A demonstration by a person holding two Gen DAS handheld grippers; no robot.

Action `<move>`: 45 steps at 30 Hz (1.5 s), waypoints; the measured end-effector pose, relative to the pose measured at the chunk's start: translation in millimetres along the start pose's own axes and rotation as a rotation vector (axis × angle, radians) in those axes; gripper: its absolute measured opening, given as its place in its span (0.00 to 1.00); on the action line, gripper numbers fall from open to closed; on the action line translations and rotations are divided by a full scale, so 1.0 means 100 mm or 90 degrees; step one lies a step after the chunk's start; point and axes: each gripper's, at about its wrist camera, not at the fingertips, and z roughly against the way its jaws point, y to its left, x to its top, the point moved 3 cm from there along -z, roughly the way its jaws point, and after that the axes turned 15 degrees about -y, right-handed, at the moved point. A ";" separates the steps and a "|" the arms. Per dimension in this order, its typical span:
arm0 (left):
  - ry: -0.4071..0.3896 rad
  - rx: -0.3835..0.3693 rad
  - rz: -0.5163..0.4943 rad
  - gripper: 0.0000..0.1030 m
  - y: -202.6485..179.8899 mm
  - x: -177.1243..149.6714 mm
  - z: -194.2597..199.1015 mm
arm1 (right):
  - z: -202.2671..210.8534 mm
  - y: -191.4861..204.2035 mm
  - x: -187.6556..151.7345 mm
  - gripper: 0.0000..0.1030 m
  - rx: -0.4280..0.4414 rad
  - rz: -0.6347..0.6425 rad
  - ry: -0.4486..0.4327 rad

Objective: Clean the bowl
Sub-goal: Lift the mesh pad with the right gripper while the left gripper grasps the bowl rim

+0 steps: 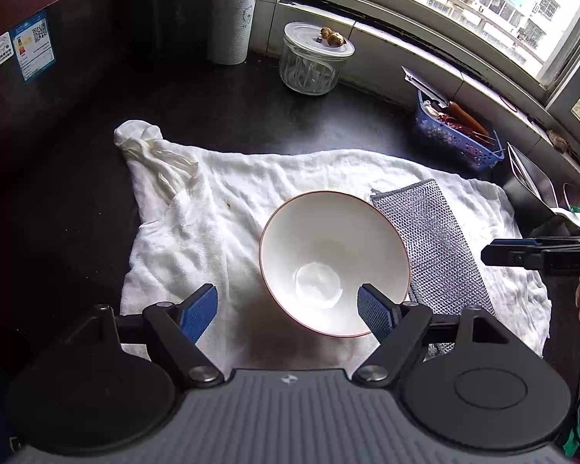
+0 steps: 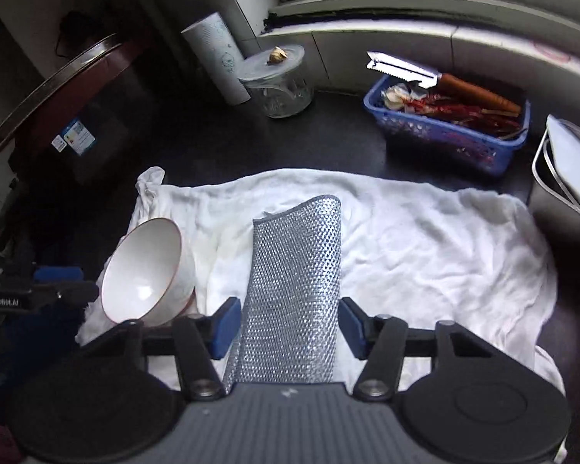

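A white bowl (image 1: 334,263) with a thin red rim stands on a white towel (image 1: 212,208); it also shows at the left of the right wrist view (image 2: 143,270). A silver mesh scrubbing cloth (image 1: 433,247) lies just right of the bowl. My left gripper (image 1: 288,311) is open, its right finger (image 1: 375,315) at the bowl's near rim, its left finger on the towel. My right gripper (image 2: 290,326) is open, its fingers on either side of the near end of the mesh cloth (image 2: 297,278), not closed on it.
On the dark counter behind the towel stand a lidded glass jar (image 1: 311,62), a white patterned cylinder (image 1: 232,11) and a blue basket (image 2: 448,123) with a knife and red items. A metal container (image 2: 568,178) stands at the right. A window runs along the back.
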 end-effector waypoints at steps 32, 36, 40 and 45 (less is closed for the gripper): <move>0.055 -0.010 0.053 0.77 0.11 -0.05 -0.38 | -0.19 -0.25 -0.09 0.04 0.082 -0.052 0.001; 0.047 -0.006 0.064 0.77 0.14 -0.08 -0.36 | 0.10 -0.15 0.08 0.03 0.079 -0.031 -0.064; 0.022 -0.017 0.098 0.77 0.23 -0.11 -0.33 | 0.48 0.04 0.39 0.03 0.039 0.032 -0.154; -0.008 -0.025 0.100 0.77 0.29 -0.12 -0.35 | 0.78 0.47 0.66 0.03 -0.028 0.218 -0.235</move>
